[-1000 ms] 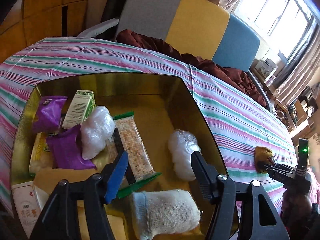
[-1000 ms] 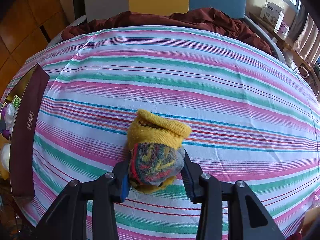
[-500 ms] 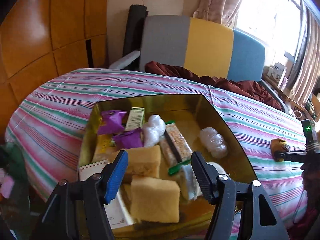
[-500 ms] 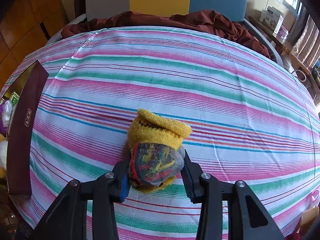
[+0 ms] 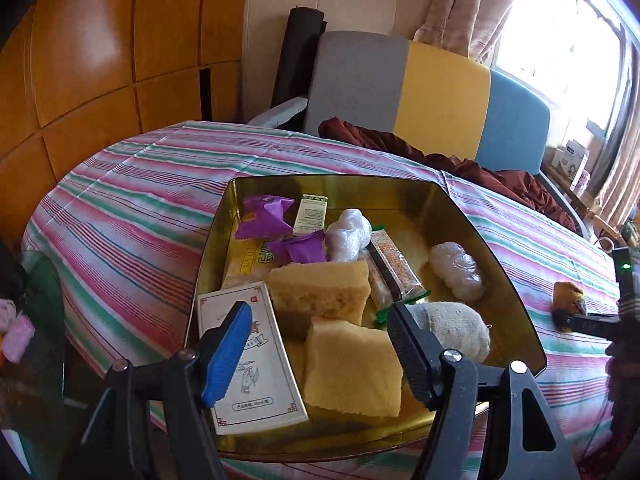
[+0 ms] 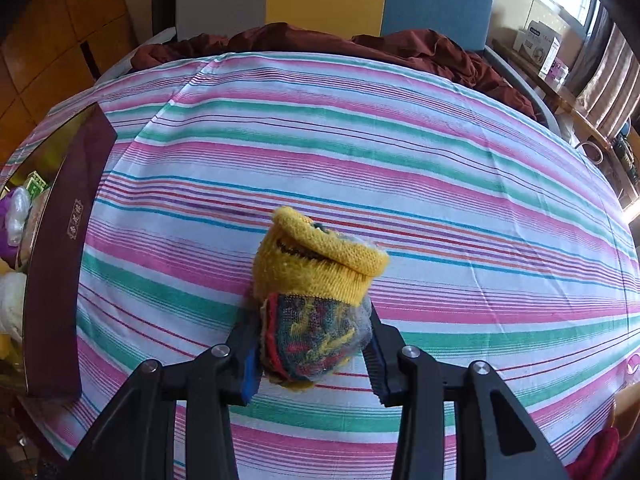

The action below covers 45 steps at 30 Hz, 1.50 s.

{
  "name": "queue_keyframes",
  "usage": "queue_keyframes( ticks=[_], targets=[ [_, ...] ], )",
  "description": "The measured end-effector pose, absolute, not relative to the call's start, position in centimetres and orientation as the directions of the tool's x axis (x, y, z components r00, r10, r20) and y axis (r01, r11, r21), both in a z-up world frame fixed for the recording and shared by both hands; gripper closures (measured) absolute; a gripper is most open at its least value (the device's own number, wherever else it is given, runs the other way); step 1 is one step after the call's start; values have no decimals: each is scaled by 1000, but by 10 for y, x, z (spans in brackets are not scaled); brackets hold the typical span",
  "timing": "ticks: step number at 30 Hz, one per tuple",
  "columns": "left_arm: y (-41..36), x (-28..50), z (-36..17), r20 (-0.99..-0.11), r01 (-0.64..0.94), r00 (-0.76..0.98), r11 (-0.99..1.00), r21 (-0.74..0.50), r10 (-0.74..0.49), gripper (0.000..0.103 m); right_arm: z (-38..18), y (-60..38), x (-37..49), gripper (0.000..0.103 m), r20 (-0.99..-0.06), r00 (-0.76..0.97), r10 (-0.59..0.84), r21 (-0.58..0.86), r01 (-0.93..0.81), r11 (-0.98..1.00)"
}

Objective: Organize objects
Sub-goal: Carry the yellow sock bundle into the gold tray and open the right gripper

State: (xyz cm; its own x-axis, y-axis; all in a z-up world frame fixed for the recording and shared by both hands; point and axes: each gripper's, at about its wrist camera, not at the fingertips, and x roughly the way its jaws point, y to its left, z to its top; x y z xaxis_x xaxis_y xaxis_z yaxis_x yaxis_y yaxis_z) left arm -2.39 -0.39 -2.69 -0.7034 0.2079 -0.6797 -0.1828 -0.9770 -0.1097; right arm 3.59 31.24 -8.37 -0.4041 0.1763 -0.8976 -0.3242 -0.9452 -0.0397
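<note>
1. Table under a pink, green and white striped cloth [image 6: 400, 152] carries everything. Most of the cloth is bare, so I'd judge the loose items are nearly all collected.
2. Shallow gold metal tin with maroon outer walls [image 5: 496, 264] sits at the table's left end, reaching the near edge. It looks like the collection bin: everything else small is already inside it.
3. Tin contents, big to small: two yellow sponge blocks [image 5: 320, 292] at centre and near side, white printed carton [image 5: 256, 356] in the near left corner, rolled white sock [image 5: 452, 324] by the near right wall, two clear plastic-wrapped white bundles [image 5: 456, 272], cracker bar packet [image 5: 396, 264], purple foil snack packs [image 5: 264, 216] toward the far left corner.
4. Left gripper [image 5: 316, 352] hovers over the tin's near side, jaws opening, nothing between them. Reads as parked clear so the tin stays reachable.
5. Right gripper [image 6: 312, 354] is clamped on a rolled yellow knit sock with a multicolour toe [image 6: 316, 280], pads squeezing the toe end, cuff pointing away. Sock is at mid-table, well right of the tin; can't tell whether it rests on the cloth or is lifted.
6. Judgement: last loose item. The move it calls for is a carry left, over the maroon wall, then release. Risk: soft roll slips or unrolls.
</note>
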Motion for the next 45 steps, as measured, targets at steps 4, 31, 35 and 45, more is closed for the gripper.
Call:
queue_keyframes(
  ticks=[4, 31, 35, 45],
  targets=[
    [-11, -23, -26, -676, -170, -709, -978, -117, 204, 32, -85, 312, 35, 62, -898, -403, 175, -32, -337, -941],
    [-69, -14, -25, -670, -40, -732, -989, -141, 125, 14, -42, 114, -74, 54, -865, -491, -106, 71, 89, -993],
    [-67, -15, -27, -672, -27, -733, -991, -128, 107, 6, -47, 110, -79, 42, -864, -493, -98, 58, 97, -994],
    [-47, -16, -20, -671, -3, -741, -998, -63, 44, 0, -23, 120, -40, 26, -787, -610, -94, 94, 32, -995]
  ],
)
